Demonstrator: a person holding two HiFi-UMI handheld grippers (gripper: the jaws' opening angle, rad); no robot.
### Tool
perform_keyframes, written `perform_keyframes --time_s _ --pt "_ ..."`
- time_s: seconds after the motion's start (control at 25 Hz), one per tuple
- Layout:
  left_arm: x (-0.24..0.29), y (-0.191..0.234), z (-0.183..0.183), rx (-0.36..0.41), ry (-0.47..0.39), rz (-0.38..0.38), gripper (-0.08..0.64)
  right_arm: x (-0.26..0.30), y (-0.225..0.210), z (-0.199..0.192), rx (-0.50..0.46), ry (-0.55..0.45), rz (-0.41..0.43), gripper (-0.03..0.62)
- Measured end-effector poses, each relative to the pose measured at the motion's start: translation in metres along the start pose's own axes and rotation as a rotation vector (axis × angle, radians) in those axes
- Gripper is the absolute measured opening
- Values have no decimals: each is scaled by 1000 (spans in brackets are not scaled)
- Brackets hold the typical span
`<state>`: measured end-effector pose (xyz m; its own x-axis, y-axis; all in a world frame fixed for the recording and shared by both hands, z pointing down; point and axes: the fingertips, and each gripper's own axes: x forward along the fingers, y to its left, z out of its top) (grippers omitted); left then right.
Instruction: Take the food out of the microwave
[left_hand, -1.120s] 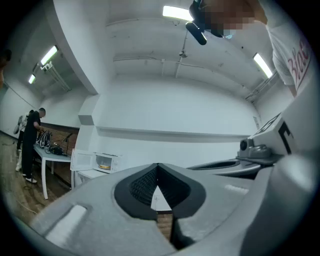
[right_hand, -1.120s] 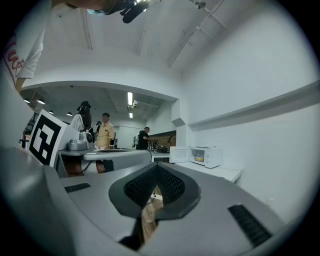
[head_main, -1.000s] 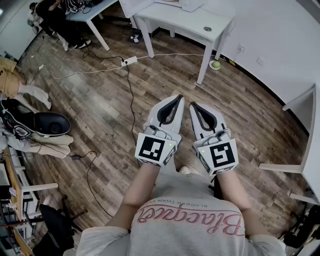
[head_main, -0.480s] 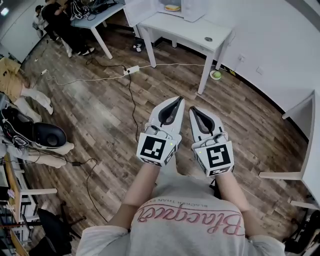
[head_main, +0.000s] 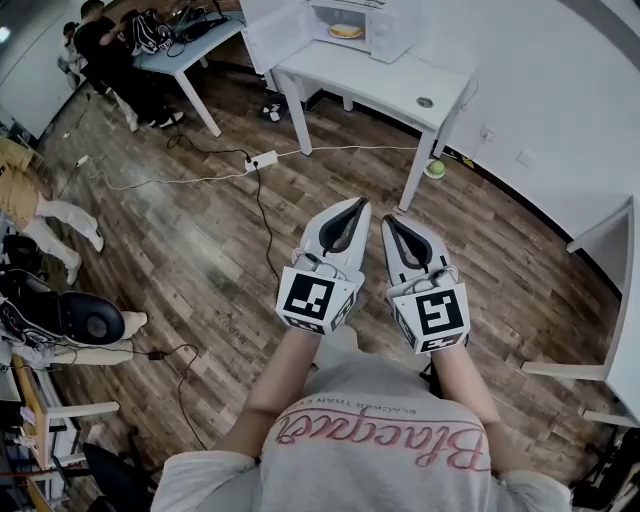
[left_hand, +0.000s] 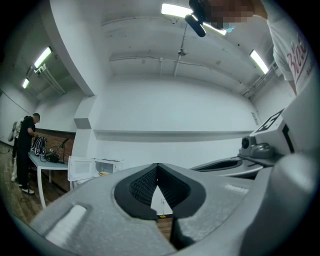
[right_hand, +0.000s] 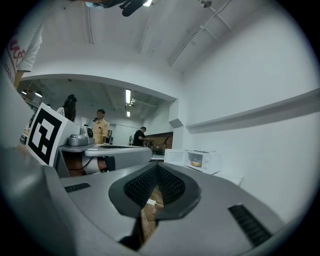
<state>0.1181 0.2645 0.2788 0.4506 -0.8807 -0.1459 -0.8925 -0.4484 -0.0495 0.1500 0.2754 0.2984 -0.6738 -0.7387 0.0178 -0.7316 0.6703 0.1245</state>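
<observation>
The food (head_main: 345, 31) is seen inside the open microwave (head_main: 378, 22) on the far table (head_main: 400, 88), well apart from the left gripper (head_main: 357, 201) and right gripper (head_main: 389, 219), both closed and empty, so it could be shoved if reached with jaws unopened.

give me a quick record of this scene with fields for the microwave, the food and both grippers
microwave: on the white table, door open
food: yellowish, inside the microwave, not yet taken out
left gripper: fingers together, empty, over the wooden floor
right gripper: fingers together, empty, beside the left gripper
distance: both grippers well short of the table
</observation>
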Motion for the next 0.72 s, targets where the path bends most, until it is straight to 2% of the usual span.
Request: perform_keyframes --time_s 0.72 --pt "73 136 -13 -16 17 -60 5 154 -16 8 2 11 -39 11"
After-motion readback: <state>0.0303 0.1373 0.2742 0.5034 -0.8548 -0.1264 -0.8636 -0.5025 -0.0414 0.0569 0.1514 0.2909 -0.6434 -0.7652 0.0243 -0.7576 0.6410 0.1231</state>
